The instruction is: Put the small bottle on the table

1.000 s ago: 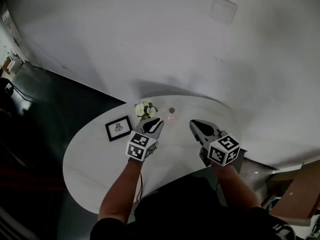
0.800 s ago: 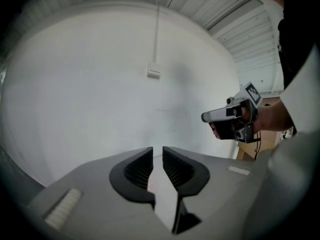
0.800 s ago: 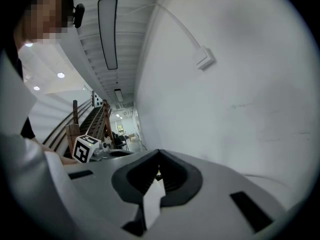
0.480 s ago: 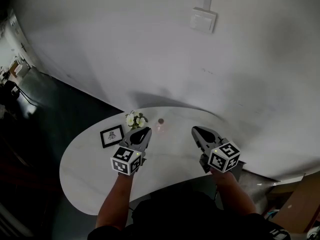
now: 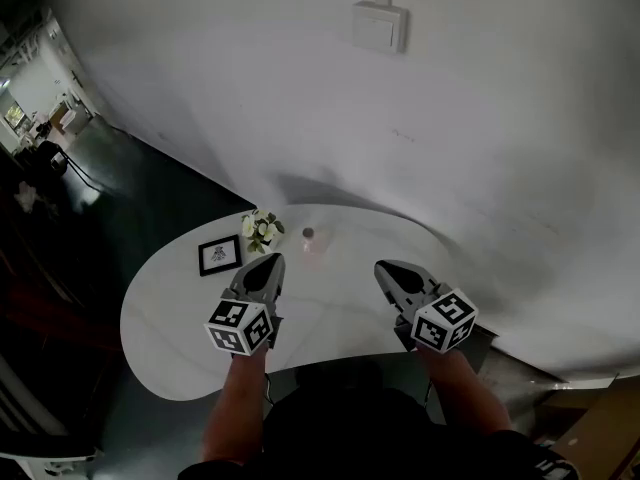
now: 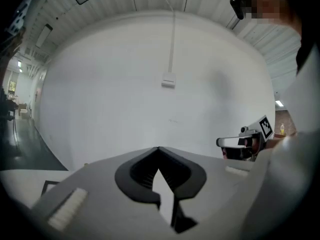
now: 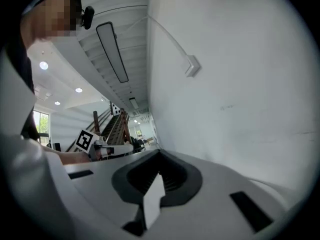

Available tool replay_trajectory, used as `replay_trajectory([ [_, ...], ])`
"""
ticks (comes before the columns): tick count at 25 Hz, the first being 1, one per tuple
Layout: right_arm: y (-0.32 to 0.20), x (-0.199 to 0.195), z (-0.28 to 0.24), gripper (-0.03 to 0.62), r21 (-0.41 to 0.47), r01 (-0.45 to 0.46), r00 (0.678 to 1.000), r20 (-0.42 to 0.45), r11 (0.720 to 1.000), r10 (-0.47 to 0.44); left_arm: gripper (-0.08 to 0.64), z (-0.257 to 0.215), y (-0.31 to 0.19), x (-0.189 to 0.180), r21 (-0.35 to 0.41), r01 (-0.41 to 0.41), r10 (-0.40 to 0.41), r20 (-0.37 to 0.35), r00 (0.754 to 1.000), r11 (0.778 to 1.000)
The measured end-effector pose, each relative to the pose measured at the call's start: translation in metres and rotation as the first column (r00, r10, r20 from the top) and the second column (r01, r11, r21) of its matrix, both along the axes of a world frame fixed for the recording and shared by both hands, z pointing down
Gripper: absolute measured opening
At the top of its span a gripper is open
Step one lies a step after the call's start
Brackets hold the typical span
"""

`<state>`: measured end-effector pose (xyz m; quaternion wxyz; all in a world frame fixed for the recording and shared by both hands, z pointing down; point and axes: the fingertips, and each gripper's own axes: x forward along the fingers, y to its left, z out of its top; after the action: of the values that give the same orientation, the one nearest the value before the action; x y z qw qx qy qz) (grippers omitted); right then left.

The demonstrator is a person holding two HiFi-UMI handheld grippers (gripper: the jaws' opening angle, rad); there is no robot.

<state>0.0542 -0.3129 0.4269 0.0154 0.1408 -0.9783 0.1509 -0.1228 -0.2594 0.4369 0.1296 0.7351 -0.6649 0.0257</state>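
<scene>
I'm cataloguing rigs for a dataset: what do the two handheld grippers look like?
Both match: left gripper and right gripper have grey tapered bodies ending in a black-lined claw, each carrying a white cube of black square markers. No sleeves cover the forearms.

**No Words or Numbers I Can Read**

I am finding no lettering, numbers or brand names that I can read in any view. The left cube (image 5: pixel 240 326) on my left tongs (image 5: pixel 268 260) and the right cube (image 5: pixel 445 320) on my right tongs (image 5: pixel 385 268) are showing only black-and-white square marker patterns, not letters. The small framed picture (image 5: pixel 219 255) standing on the table (image 5: pixel 330 313) is carrying a dark printed figure, but it is showing too small for me to make out.
</scene>
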Motion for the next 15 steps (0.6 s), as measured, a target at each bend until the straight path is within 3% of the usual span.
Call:
replay_trajectory([
  [6,-0.006,0.01,-0.003,0.009,0.015,0.01,1.0,0.011,1.0,-0.01,0.011,-0.011,0.021,0.006,0.02,0.016,-0.017,0.037,0.999,1.0],
  [15,-0.01,-0.009,-0.039,0.009,0.109,-0.008,1.0,-0.007,0.994,0.009,0.011,-0.041,0.024,-0.03,0.102,0.06,-0.066,0.06,0.996,0.993],
])
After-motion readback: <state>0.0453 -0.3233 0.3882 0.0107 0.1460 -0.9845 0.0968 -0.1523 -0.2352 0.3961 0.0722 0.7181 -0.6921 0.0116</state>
